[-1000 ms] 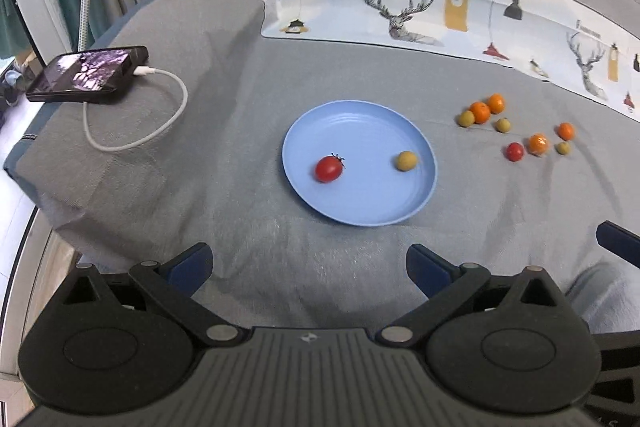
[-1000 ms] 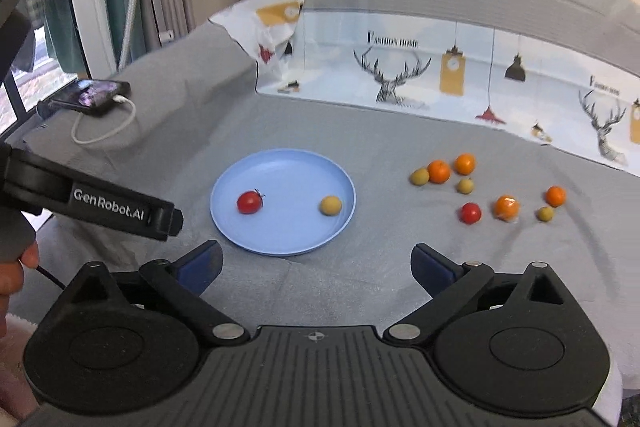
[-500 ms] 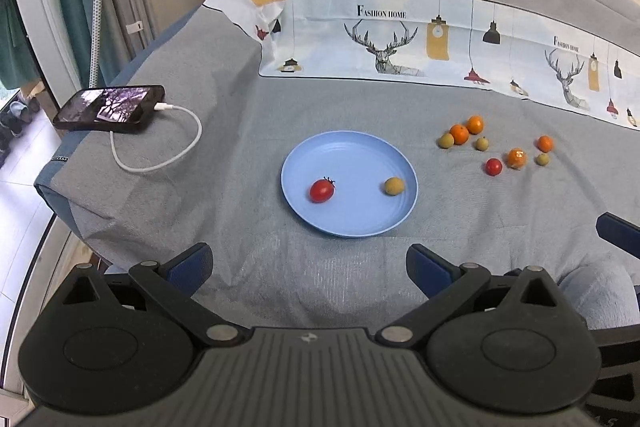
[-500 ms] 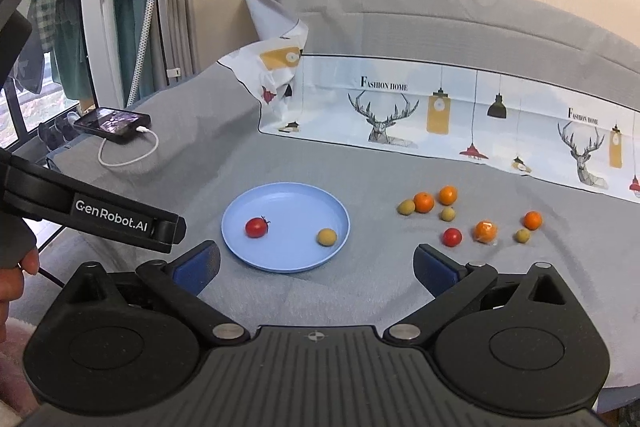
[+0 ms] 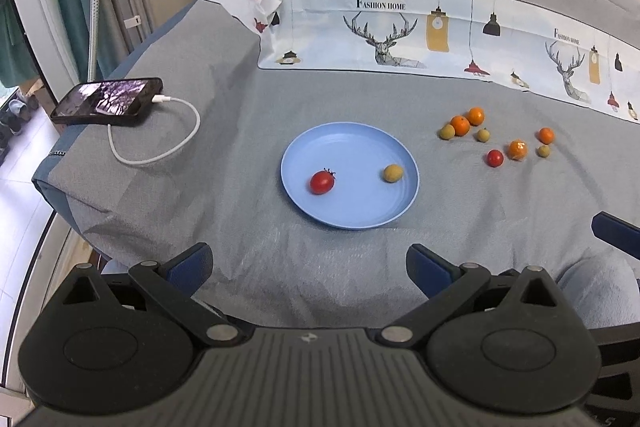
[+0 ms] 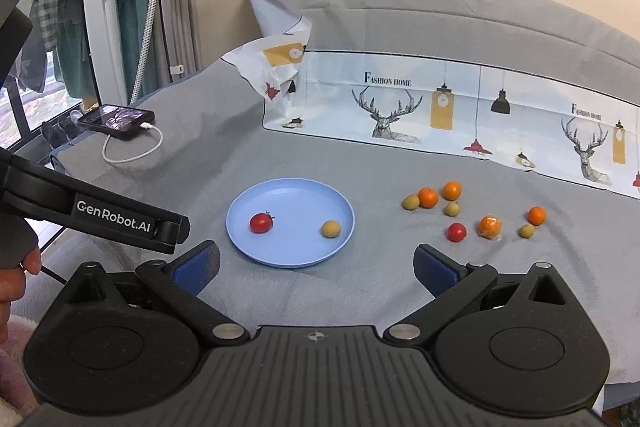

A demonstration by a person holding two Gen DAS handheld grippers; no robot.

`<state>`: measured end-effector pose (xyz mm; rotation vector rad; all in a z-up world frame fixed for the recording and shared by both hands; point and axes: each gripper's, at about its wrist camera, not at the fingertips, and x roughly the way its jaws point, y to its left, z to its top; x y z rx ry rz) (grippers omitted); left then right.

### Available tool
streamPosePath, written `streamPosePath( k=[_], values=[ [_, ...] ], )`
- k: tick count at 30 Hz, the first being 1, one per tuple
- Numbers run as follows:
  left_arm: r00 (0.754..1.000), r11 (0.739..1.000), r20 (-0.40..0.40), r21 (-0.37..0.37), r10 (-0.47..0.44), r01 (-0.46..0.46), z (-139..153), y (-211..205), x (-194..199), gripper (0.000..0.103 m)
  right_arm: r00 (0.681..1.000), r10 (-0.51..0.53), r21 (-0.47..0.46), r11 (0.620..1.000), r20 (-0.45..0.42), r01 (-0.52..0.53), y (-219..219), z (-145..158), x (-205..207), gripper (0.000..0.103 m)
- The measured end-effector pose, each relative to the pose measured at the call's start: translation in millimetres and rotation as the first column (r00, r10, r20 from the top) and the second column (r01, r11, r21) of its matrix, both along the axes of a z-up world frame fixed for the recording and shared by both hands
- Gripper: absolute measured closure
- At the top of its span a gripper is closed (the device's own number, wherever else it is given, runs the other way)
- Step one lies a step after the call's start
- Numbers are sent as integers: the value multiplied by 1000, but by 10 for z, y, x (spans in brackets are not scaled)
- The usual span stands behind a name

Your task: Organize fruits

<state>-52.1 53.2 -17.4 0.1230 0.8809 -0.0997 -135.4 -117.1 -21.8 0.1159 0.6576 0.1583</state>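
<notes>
Fruit mostly off the plate: blue plate [image 6: 256, 247] w/ one cherry tomato [image 6: 261, 222] and one small yellow-green fruit [image 6: 331, 228] on it, well apart; the rest lie loose on the grey cloth [image 6: 360, 291] to its right, i.e. four small oranges, three more yellow-green ones and a second cherry tomato [image 6: 456, 231]. My right gripper [image 6: 316, 263] is spread wide, nothing in it, hanging near the plate's front rim; left gripper [image 5: 308, 263] same, released and empty. Next step, I reckon, is a pick from the loose group w/ the right claw. Best bet: that second tomato, nearest and standing a bit apart from its neighbours, so less chance of knocking others rolling. Come straight down, fingers either side, squeeze soft; it's round and prob. slippery. Vs half a sec ago: both cams sit further back and higher, fruit unmoved. Phone [image 5: 108, 101] and cable far left, out of the way.
</notes>
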Motion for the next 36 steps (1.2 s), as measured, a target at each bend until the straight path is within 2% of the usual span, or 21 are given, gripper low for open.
streamPosePath(
  k=[26, 36],
  values=[
    [997, 999, -76, 47, -1, 5, -237, -90, 205, 0, 994, 19, 58, 998, -104, -13, -58, -267, 243, 1],
    [994, 996, -111, 85, -13, 23, -321, -201, 319, 0, 989, -6, 103, 994, -148, 21, -163, -411, 362, 1]
  ],
)
